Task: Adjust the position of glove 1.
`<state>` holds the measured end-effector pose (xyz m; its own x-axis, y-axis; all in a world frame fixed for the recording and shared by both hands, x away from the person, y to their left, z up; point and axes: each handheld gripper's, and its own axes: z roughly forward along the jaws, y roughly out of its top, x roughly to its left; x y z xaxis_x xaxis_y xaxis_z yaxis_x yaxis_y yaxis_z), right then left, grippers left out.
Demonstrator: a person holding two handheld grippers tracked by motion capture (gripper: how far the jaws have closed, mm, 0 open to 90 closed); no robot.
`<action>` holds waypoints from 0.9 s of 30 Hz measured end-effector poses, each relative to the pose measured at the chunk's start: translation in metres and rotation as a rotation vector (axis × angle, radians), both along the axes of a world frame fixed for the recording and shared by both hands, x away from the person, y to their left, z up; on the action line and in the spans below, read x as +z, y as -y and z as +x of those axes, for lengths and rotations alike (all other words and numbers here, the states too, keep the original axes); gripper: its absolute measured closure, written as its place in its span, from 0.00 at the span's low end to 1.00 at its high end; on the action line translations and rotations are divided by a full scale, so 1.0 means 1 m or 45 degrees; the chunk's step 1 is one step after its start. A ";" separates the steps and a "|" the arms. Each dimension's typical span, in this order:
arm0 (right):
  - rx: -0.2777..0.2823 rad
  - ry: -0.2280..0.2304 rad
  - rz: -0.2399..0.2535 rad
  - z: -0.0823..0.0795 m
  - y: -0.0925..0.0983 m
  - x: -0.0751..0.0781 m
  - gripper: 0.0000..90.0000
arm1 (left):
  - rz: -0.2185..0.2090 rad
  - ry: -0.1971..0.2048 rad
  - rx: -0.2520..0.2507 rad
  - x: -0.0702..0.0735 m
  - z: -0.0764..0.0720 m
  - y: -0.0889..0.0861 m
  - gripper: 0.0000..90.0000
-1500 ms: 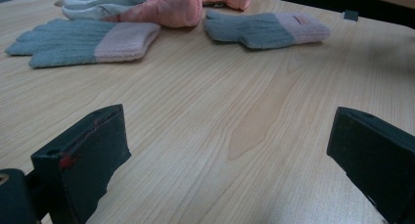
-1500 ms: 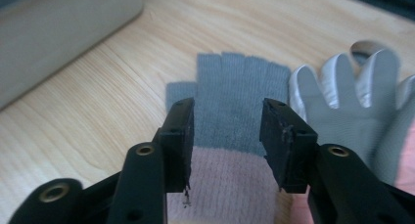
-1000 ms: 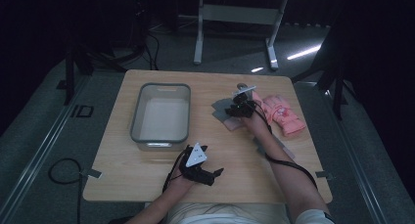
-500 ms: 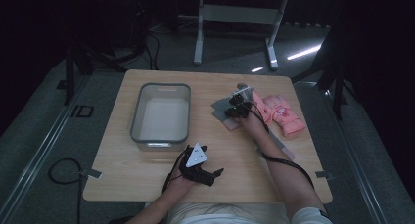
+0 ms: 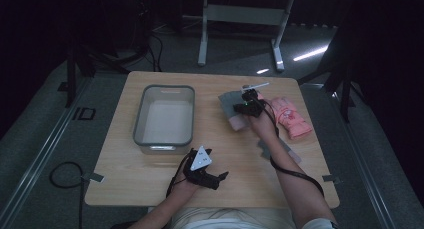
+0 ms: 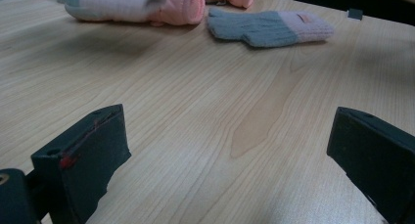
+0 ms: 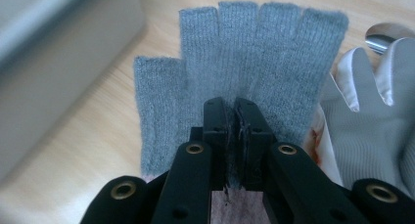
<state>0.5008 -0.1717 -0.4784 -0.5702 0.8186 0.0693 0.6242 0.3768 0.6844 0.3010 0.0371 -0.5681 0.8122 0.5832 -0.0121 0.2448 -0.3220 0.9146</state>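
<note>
My right gripper (image 7: 232, 109) is shut on a grey knit fingerless glove (image 7: 244, 62); its jaws have just been closing, with the knit pinched between them. In the high view this gripper (image 5: 244, 108) holds the glove (image 5: 229, 100) a little above the table, right of the bin, pink cuff hanging. A matching grey glove (image 6: 269, 26) with a pink cuff lies flat by the right forearm (image 5: 272, 149). My left gripper (image 5: 215, 165) rests near the front edge, jaws wide open (image 6: 227, 131) with only bare wood between them.
A grey plastic bin (image 5: 165, 139) stands left of centre on the wooden table (image 5: 125, 179). Pink gloves (image 5: 292, 116) lie at the right. A white glove (image 7: 362, 116) lies just beside the held one. A white metal stand (image 5: 240, 14) is beyond the far edge.
The right gripper has closed on the grey glove and risen slightly, taking the glove off the wood. The left gripper has stayed where it was.
</note>
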 end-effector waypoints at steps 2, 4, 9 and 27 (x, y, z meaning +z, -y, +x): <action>-0.029 0.016 0.094 -0.025 0.003 0.013 0.94 | 0.000 0.004 0.003 0.000 0.000 0.000 0.01; -0.046 0.028 0.108 -0.043 0.001 0.016 0.94 | 0.000 0.004 0.005 0.000 0.000 0.000 0.01; -0.148 0.048 0.171 -0.084 0.004 0.014 0.94 | -0.002 0.010 0.008 0.000 -0.001 0.000 0.01; -0.324 -0.096 0.222 -0.147 0.011 -0.041 0.94 | 0.007 0.022 0.015 0.000 -0.002 0.000 0.01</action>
